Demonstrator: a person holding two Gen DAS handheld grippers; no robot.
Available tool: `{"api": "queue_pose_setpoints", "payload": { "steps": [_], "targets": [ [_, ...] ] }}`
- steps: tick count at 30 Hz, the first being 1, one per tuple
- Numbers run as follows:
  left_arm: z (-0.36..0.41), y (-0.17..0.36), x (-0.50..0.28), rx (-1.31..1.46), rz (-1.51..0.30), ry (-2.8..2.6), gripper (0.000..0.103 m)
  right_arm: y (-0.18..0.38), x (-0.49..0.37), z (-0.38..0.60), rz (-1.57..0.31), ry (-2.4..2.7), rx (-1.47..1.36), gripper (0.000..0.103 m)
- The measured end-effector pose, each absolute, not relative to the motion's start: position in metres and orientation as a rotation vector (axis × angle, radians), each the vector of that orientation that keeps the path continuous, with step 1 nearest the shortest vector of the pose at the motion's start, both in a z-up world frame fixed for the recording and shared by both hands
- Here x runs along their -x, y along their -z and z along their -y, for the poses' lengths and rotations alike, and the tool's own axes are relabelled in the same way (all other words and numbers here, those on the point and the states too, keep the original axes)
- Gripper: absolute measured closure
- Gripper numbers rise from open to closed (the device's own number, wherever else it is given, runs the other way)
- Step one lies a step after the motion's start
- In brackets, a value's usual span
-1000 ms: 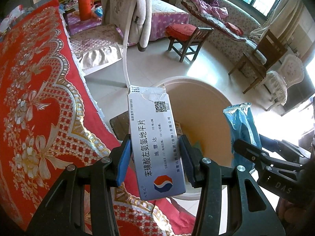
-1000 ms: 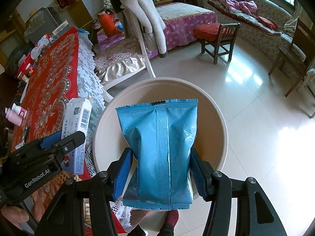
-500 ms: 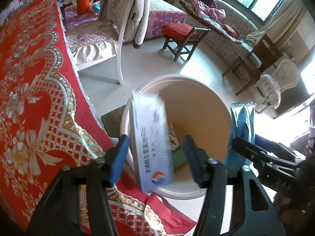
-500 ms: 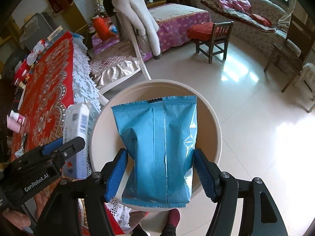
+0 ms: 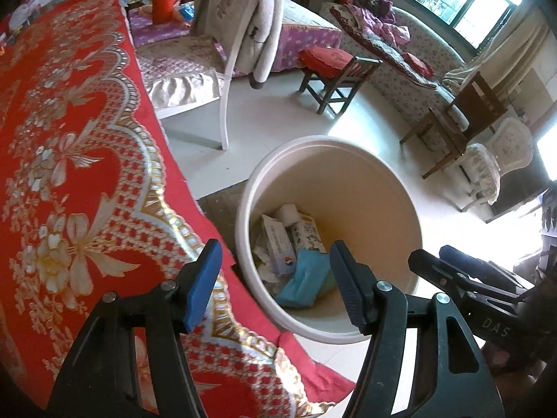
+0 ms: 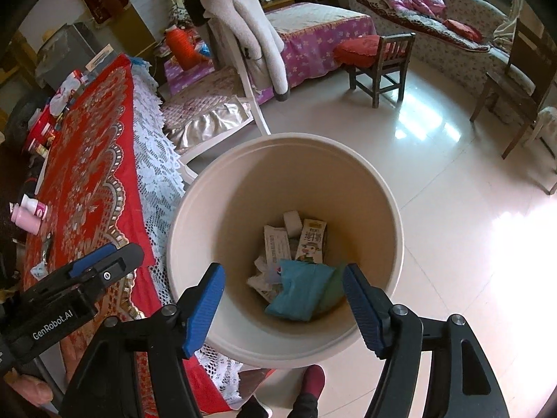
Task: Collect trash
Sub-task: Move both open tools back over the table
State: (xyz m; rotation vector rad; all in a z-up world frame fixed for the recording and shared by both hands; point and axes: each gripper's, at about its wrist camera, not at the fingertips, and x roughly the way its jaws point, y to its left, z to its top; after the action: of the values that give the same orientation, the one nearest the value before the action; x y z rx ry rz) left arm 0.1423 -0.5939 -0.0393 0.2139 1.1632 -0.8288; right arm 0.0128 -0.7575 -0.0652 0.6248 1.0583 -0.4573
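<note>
A cream round bin [image 5: 348, 160] [image 6: 390, 202] stands on the floor beside the table. Inside lie the blue packet [image 5: 303, 277] [image 6: 301, 289], the white medicine box [image 5: 276, 244] [image 6: 276, 245], a carton [image 6: 311, 240] and other scraps. My left gripper [image 5: 275, 284] is open and empty above the bin's near rim. My right gripper [image 6: 283, 301] is open and empty over the bin. Each gripper shows at the edge of the other's view: the right [image 5: 463, 278], the left [image 6: 87, 275].
A table with a red and gold cloth [image 5: 62, 174] [image 6: 90, 160] and lace trim lies left of the bin; small bottles [image 6: 29, 210] stand on it. A white chair with a coat [image 6: 236, 35], a wooden stool [image 6: 379, 59], a bed and sofa stand beyond. Tiled floor lies to the right.
Both grippers opened. The medicine box dropped from the left and the blue packet from the right; both now lie in the bin.
</note>
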Motion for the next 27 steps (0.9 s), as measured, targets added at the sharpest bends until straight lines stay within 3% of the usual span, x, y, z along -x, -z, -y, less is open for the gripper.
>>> {"api": "queue_pose_setpoints", "payload": {
  "steps": [27],
  "targets": [
    [0.447,0.012,-0.191,-0.115,-1.094,0.567,0.040,0.042,-0.096,0.652,-1.062,0.245,-0.474,0.035]
  ]
}}
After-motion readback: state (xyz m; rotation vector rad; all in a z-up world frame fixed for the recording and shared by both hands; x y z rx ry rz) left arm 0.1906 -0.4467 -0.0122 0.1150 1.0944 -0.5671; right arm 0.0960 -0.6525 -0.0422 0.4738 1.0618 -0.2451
